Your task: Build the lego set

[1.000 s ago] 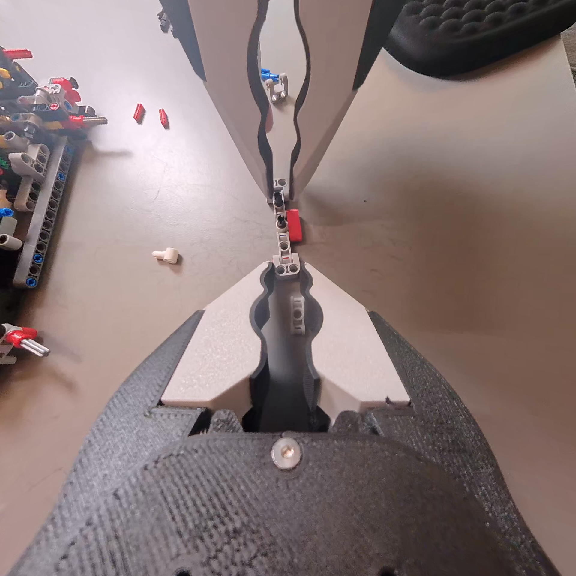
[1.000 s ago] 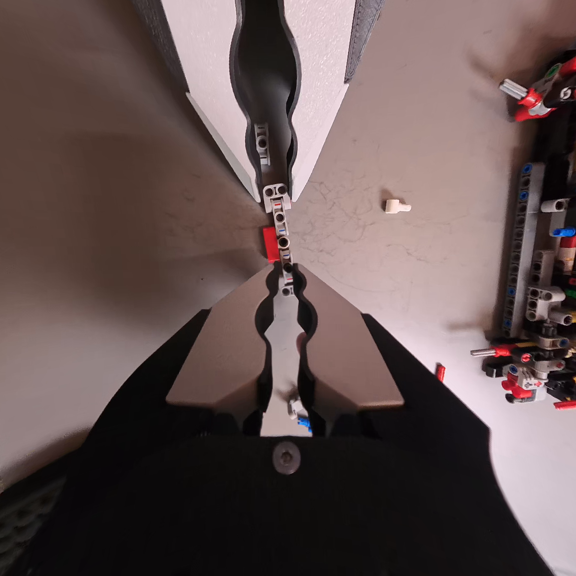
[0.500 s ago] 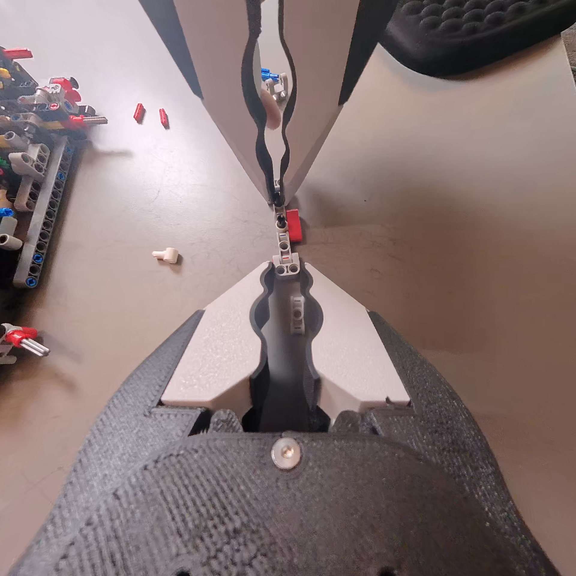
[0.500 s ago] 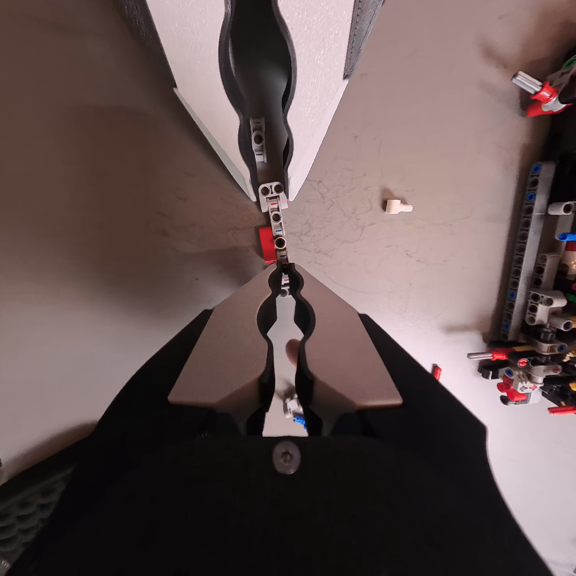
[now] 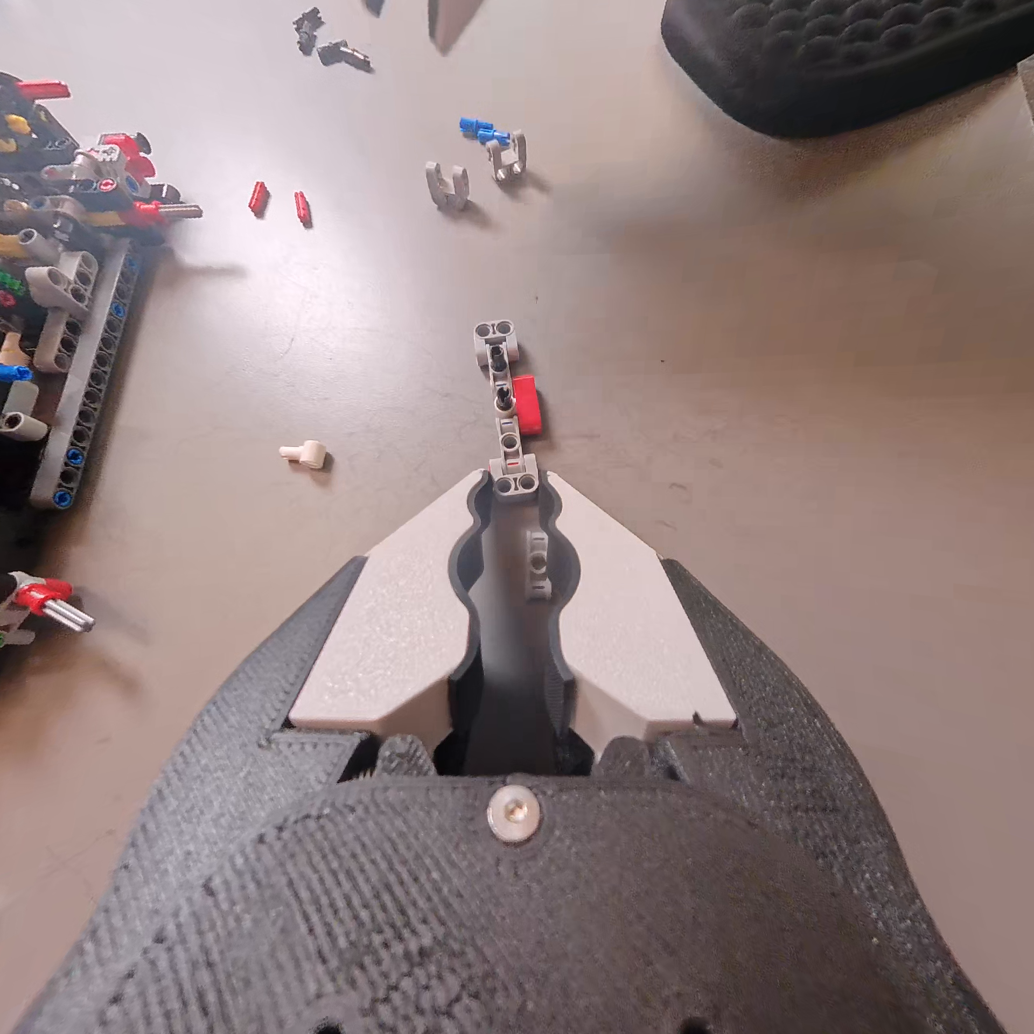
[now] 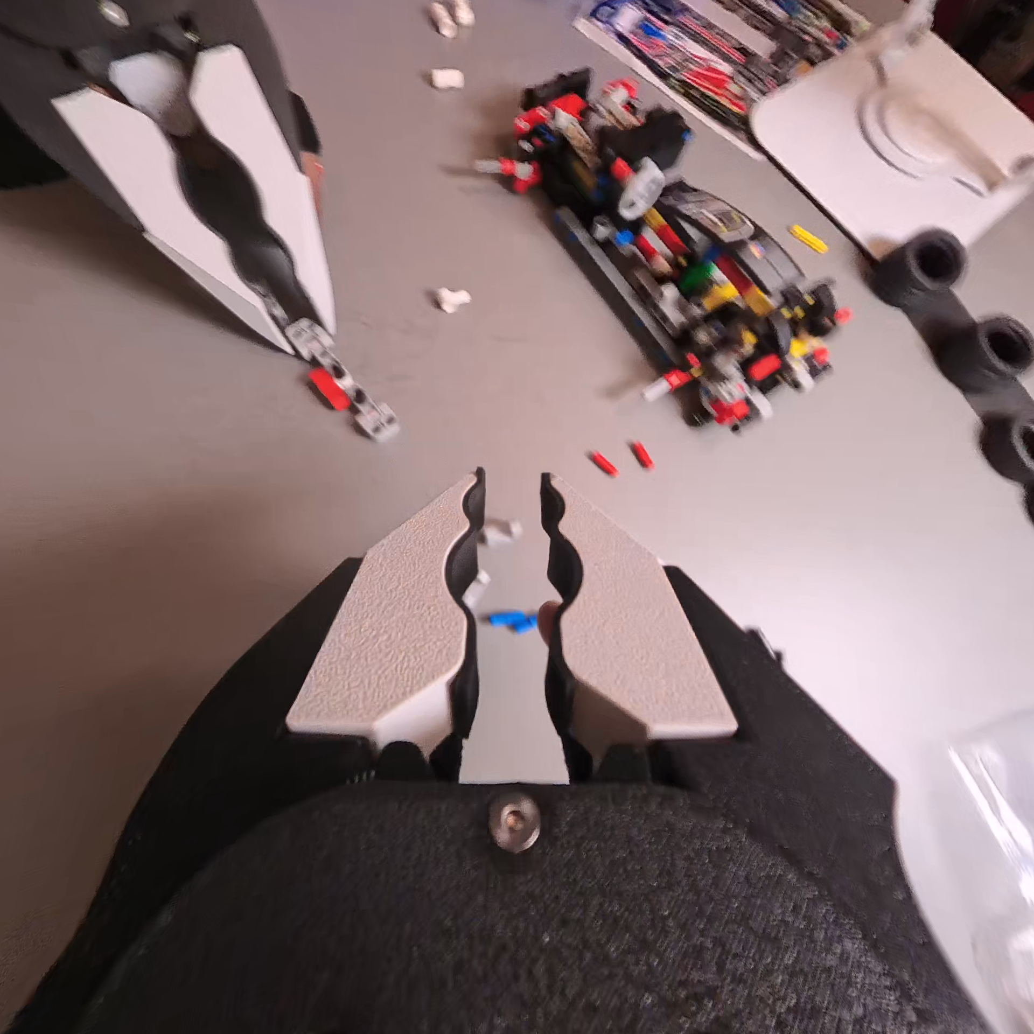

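My left gripper (image 5: 513,482) is shut on the near end of a thin grey lego beam assembly (image 5: 504,400), which has a red piece (image 5: 526,404) on its side and a grey connector at its far end. It lies low over the table. In the right wrist view the same assembly (image 6: 347,386) sticks out of the left gripper (image 6: 306,338). My right gripper (image 6: 509,484) is open and empty, pulled back over small grey pieces (image 6: 501,530) and blue pins (image 6: 509,621). The partly built lego car (image 6: 688,263) sits at right.
Two red pins (image 5: 280,202), a tan pin connector (image 5: 305,452), grey forks (image 5: 447,184) and blue pins (image 5: 481,130) lie loose. The car's edge (image 5: 73,358) is at left. A black foam pad (image 5: 839,61) is far right. Black tyres (image 6: 985,347), a white box (image 6: 895,123) and booklets lie beyond. My right fingertips sit around 15 cm from my left ones.
My right gripper has let go of the far end of the beam assembly, opened, and pulled far back and up. The left gripper still holds the assembly in the same place.
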A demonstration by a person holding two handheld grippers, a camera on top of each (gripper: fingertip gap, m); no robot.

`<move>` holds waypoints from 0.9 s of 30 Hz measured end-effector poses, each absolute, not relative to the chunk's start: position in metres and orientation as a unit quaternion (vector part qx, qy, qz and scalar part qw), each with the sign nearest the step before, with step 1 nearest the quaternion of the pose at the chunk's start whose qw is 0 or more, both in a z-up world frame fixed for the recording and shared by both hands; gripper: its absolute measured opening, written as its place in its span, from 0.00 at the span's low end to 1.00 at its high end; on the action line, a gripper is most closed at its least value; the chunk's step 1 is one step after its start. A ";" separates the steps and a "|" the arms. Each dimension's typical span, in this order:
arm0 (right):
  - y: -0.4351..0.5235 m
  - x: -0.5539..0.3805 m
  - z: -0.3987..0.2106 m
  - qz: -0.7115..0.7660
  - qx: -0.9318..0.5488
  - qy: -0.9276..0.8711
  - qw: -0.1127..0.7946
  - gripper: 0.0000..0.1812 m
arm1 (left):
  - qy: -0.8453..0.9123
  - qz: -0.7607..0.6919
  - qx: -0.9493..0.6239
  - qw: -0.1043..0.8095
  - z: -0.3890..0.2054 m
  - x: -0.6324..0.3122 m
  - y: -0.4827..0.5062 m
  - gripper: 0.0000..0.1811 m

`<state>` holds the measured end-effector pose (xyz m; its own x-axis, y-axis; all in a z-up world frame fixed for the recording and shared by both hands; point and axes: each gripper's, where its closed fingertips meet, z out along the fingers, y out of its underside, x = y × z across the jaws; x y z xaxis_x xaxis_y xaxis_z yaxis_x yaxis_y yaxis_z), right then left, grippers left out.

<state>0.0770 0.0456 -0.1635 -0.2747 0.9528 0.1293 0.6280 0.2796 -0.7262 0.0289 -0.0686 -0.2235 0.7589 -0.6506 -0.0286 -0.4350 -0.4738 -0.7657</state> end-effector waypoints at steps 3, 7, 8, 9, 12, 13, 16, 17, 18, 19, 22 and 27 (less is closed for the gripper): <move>0.075 0.104 -0.173 0.265 -0.563 -0.728 0.288 0.08 | 0.319 -0.129 -0.848 0.403 -0.223 0.028 -0.068 0.08; 0.090 0.129 -0.194 0.249 -0.584 -0.729 0.258 0.08 | 0.318 -0.120 -0.848 0.406 -0.223 0.027 -0.067 0.08; 0.089 0.132 -0.199 0.245 -0.582 -0.734 0.250 0.08 | 0.317 -0.119 -0.848 0.407 -0.223 0.027 -0.066 0.08; 0.088 0.134 -0.204 0.242 -0.579 -0.740 0.242 0.08 | 0.317 -0.118 -0.848 0.407 -0.223 0.026 -0.066 0.08; 0.084 0.130 -0.214 0.245 -0.570 -0.751 0.227 0.09 | 0.313 -0.115 -0.850 0.408 -0.223 0.025 -0.065 0.08; 0.085 0.128 -0.216 0.240 -0.566 -0.756 0.226 0.09 | 0.311 -0.114 -0.851 0.408 -0.223 0.025 -0.065 0.08; 0.098 0.122 -0.217 0.220 -0.562 -0.762 0.233 0.09 | 0.302 -0.112 -0.854 0.409 -0.223 0.022 -0.063 0.09; 0.107 0.119 -0.216 0.211 -0.568 -0.758 0.240 0.09 | 0.298 -0.112 -0.855 0.410 -0.223 0.021 -0.062 0.11; 0.118 0.117 -0.215 0.203 -0.576 -0.752 0.248 0.09 | 0.294 -0.113 -0.857 0.409 -0.223 0.020 -0.062 0.12; 0.129 0.116 -0.215 0.197 -0.586 -0.744 0.254 0.09 | 0.290 -0.115 -0.858 0.409 -0.223 0.020 -0.061 0.13; 0.151 0.114 -0.218 0.192 -0.617 -0.720 0.252 0.10 | 0.284 -0.121 -0.858 0.411 -0.222 0.019 -0.060 0.15; 0.152 0.109 -0.225 0.204 -0.629 -0.714 0.232 0.13 | 0.277 -0.129 -0.858 0.413 -0.220 0.018 -0.060 0.15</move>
<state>0.1088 0.1517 -0.2251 -0.1013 0.9920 0.0756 0.8029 0.1264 -0.5826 0.0180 -0.0598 -0.2204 0.8136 -0.5813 -0.0067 -0.3682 -0.5063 -0.7798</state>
